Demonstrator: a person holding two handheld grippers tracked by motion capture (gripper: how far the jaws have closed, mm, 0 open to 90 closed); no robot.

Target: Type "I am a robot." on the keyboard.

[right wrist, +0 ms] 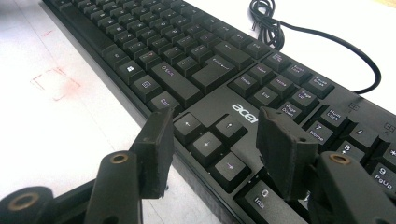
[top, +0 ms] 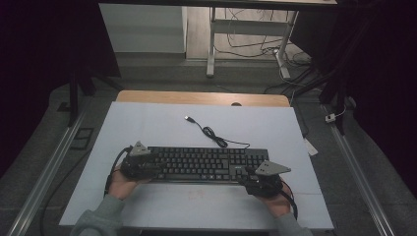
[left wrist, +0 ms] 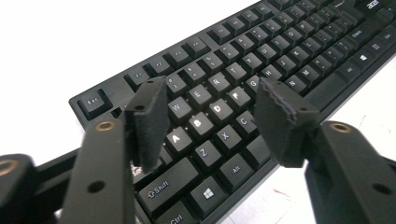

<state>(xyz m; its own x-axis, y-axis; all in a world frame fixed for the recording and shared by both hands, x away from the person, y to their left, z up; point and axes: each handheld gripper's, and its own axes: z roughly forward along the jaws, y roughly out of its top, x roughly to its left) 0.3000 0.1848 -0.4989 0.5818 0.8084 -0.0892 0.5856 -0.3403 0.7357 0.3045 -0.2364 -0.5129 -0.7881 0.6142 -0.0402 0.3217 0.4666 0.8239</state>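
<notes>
Slippage is the main risk as I judge it: the keyboard is long, flat and low, and each gripper comes at one end of it over the keys rather than squarely across the edge, so pads closing there could land on keycaps, press them down or lever one loose instead of catching the frame. A lift from the two ends at uneven heights could also tilt the board and let it slide out. Its cable lies loose in a small coil on the white table behind the keyboard, with the plug farther back, and could drag or snag if the board is moved. In the high view the keyboard lies across the near half of the table, parallel to the person's edge, with the left gripper at its left end and the right gripper at its right end near the number pad. In the left gripper view the left gripper has its jaws apart above the letter keys, around the A, S, D and Z, X area, with nothing pinched between the pads. In the right gripper view the right gripper likewise stands open, its jaws straddling the arrow keys at the near edge, gripping nothing.
</notes>
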